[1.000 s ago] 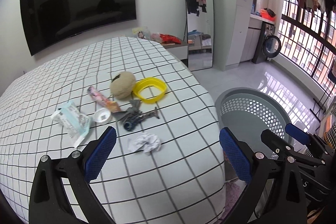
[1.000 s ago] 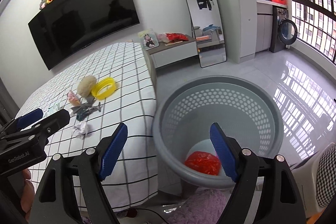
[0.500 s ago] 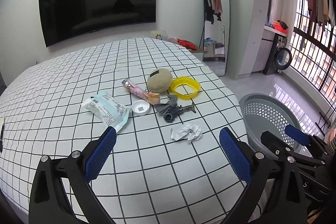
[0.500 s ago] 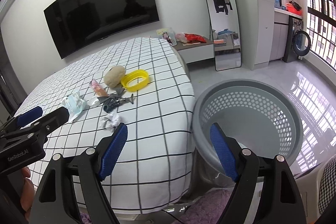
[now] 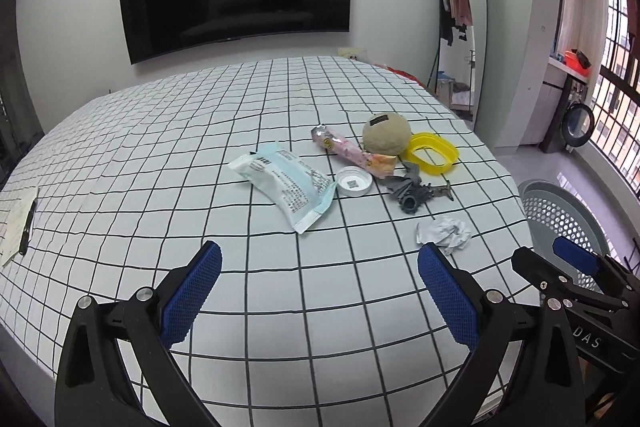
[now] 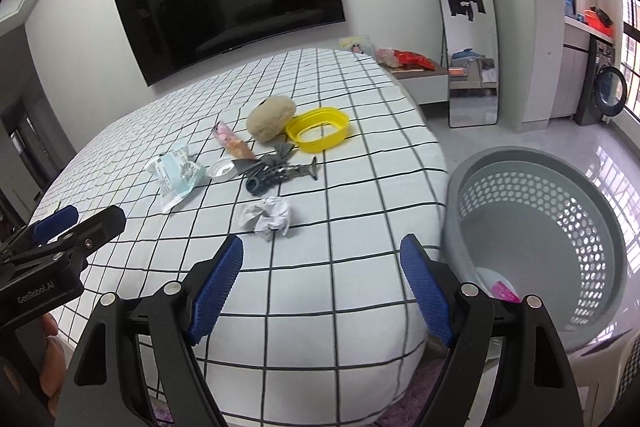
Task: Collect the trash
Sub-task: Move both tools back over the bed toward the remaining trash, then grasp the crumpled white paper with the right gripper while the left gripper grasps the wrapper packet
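Left gripper: jaws spread wide, nothing between the blue pads, black arms running down to 7 and 5 o'clock of its own view, pointing forward and downward. Right gripper: jaws likewise wide and empty, pads ribbed blue, same downward tilt. Each shows in the other's view, left at 8 o'clock, right at 4 o'clock; part of a hand grips below the left one.

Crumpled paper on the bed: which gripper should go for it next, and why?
Probably the right gripper: ease it forward and down over the crumpled paper. Its jaws stand open and empty, the paper lies just ahead of them, nearest the bed's edge, apart from the other litter, and the grey basket sits close on its right for the drop.
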